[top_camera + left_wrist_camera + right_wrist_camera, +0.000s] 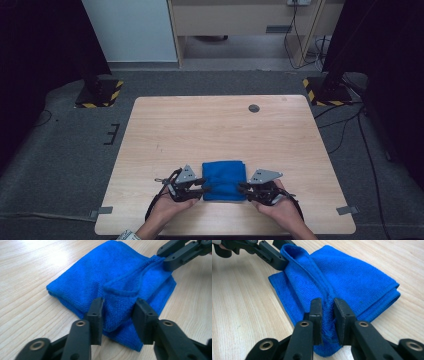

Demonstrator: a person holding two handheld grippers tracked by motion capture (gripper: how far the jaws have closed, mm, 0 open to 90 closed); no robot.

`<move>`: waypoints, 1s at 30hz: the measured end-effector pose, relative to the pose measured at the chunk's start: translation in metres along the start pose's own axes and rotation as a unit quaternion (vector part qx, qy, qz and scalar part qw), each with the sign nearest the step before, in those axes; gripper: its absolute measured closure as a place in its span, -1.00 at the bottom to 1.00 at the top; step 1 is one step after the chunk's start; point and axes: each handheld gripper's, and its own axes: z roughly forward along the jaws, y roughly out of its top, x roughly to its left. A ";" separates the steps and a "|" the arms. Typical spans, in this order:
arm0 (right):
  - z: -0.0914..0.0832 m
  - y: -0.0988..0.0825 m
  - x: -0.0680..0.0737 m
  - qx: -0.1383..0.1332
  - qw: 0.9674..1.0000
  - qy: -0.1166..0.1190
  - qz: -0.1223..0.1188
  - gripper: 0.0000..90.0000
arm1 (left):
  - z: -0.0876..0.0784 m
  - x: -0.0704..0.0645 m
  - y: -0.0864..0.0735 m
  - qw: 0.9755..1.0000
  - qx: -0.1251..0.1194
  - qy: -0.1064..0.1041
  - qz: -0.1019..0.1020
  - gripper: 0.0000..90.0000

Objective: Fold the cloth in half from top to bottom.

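cloth — plain blue | table — pale woodgrain | tongs — black

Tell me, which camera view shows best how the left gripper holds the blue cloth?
The left gripper view: the left gripper stands open around a raised fold of the blue cloth. The high view shows it small; the right gripper view shows its jaws far off.

One folded blue cloth lies on the one wooden table. Two grippers flank the cloth, the left gripper and the right gripper. One round grey cap sits beyond the cloth.
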 end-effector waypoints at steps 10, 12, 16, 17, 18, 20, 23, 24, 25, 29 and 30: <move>-0.011 -0.001 0.003 -0.007 1.000 0.002 0.016 0.44 | -0.007 -0.003 -0.004 1.000 -0.008 -0.010 0.000 0.27; -0.014 0.001 0.003 -0.014 1.000 0.002 0.020 0.41 | -0.007 -0.005 -0.004 1.000 -0.006 -0.011 0.002 0.28; -0.018 0.008 0.000 -0.028 0.999 0.000 0.024 0.38 | -0.009 -0.009 -0.004 1.000 -0.004 -0.014 0.011 0.28; -0.018 0.009 0.000 -0.030 0.999 -0.003 0.025 0.38 | -0.010 -0.010 -0.005 1.000 -0.003 -0.016 0.011 0.29; -0.017 0.010 -0.002 -0.029 0.999 -0.006 0.027 0.38 | -0.011 -0.010 -0.006 1.000 -0.003 -0.017 0.011 0.29; -0.013 0.011 -0.005 -0.027 0.999 -0.013 0.029 0.38 | -0.013 -0.011 -0.007 1.000 -0.004 -0.018 0.010 0.27; -0.002 0.010 -0.011 -0.017 0.999 -0.022 0.038 0.38 | -0.017 -0.013 -0.008 1.000 -0.009 -0.022 0.009 0.26; 0.001 0.010 -0.012 -0.012 0.999 -0.024 0.040 0.38 | -0.018 -0.014 -0.009 1.000 -0.008 -0.023 0.012 0.25; 0.004 0.010 -0.013 -0.010 0.999 -0.026 0.041 0.37 | -0.020 -0.014 -0.009 1.000 -0.008 -0.024 0.012 0.23; 0.010 0.008 -0.012 0.002 0.999 -0.023 0.037 0.37 | -0.031 -0.017 -0.008 0.999 -0.024 -0.035 0.011 0.18; 0.010 0.007 -0.011 0.004 0.999 -0.022 0.038 0.37 | -0.034 -0.017 -0.007 0.999 -0.031 -0.035 0.008 0.17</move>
